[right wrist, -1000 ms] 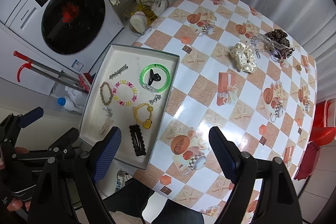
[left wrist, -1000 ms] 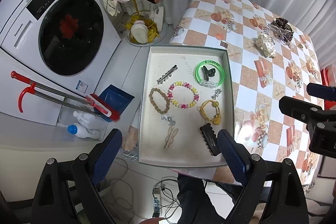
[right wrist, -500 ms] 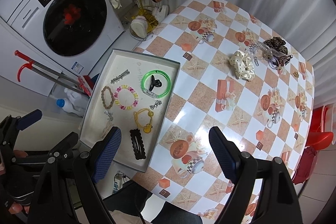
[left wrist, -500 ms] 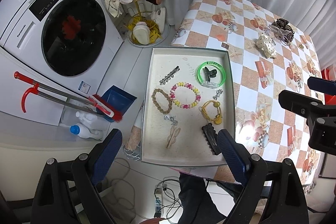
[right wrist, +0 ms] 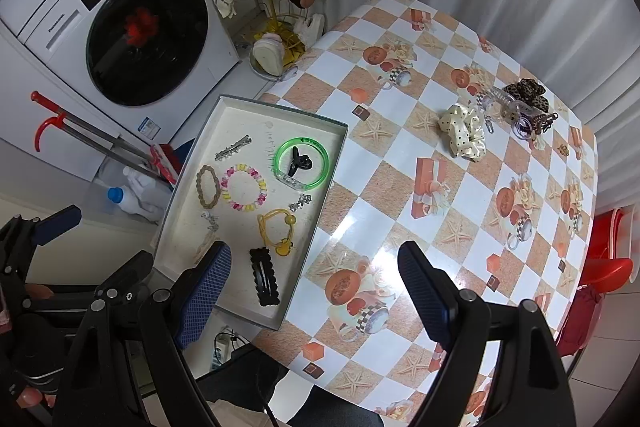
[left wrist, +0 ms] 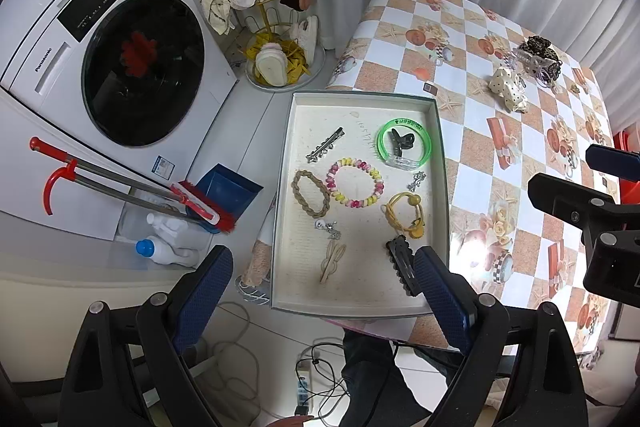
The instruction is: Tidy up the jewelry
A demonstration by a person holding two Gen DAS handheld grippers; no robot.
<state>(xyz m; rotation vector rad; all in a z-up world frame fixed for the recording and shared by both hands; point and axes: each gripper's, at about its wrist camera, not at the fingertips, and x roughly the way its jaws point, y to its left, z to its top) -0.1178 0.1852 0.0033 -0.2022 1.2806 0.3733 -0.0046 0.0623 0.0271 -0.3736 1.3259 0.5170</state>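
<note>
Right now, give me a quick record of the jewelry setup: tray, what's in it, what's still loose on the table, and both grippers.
tray: shallow box tray at the table's near-left edge
in tray: green bangle ringing a black claw clip; beaded bracelet; braided band; yellow hair tie; black snap clip; silver clip
loose on table: cream dotted scrunchie, leopard scrunchie at the far side
left gripper: open, empty, above tray
right gripper: open, empty, above table

In the right wrist view the shallow white cardboard tray (right wrist: pixel 326 125) and the checked, shell-printed worktop (right wrist: pixel 440 187) sit slightly lower and further right than 1 second ago (a small drift); nothing on them has moved.
</note>
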